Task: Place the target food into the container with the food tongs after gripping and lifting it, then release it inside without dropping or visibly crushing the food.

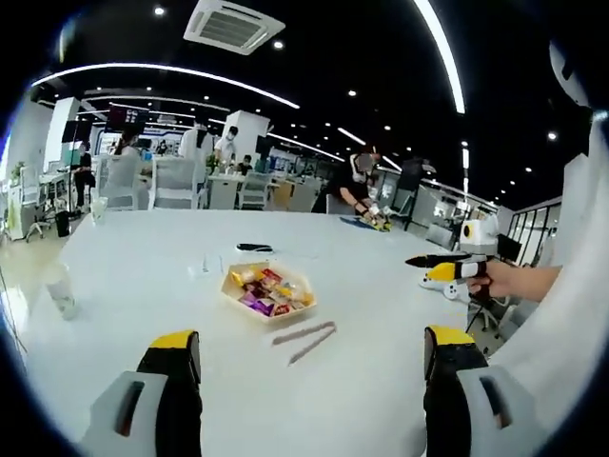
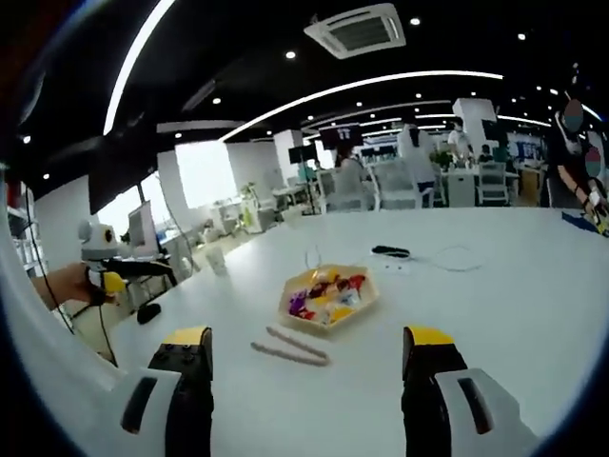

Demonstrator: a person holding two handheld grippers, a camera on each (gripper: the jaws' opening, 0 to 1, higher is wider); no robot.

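A shallow hexagonal tray (image 1: pixel 235 294) (image 2: pixel 364 303) of wrapped sweets (image 1: pixel 269 289) (image 2: pixel 326 293) sits mid-table. A pair of pale food tongs (image 1: pixel 304 341) (image 2: pixel 288 347) lies flat on the white table just in front of it, touched by nothing. My left gripper (image 1: pixel 312 335) hovers short of the tongs, jaws wide open and empty. My right gripper (image 2: pixel 308 333) is likewise open and empty, facing the tongs and tray from the other side. Each gripper appears in the other's view, held by a hand: the right gripper (image 1: pixel 452 269) and the left gripper (image 2: pixel 119 271).
A small black object (image 1: pixel 254 248) (image 2: pixel 390 251) with a thin cable lies beyond the tray. A translucent cup (image 1: pixel 59 290) (image 2: pixel 217 259) stands near the table's edge. The white table (image 1: pixel 143 286) (image 2: pixel 495 286) is broad. People and office chairs are far behind.
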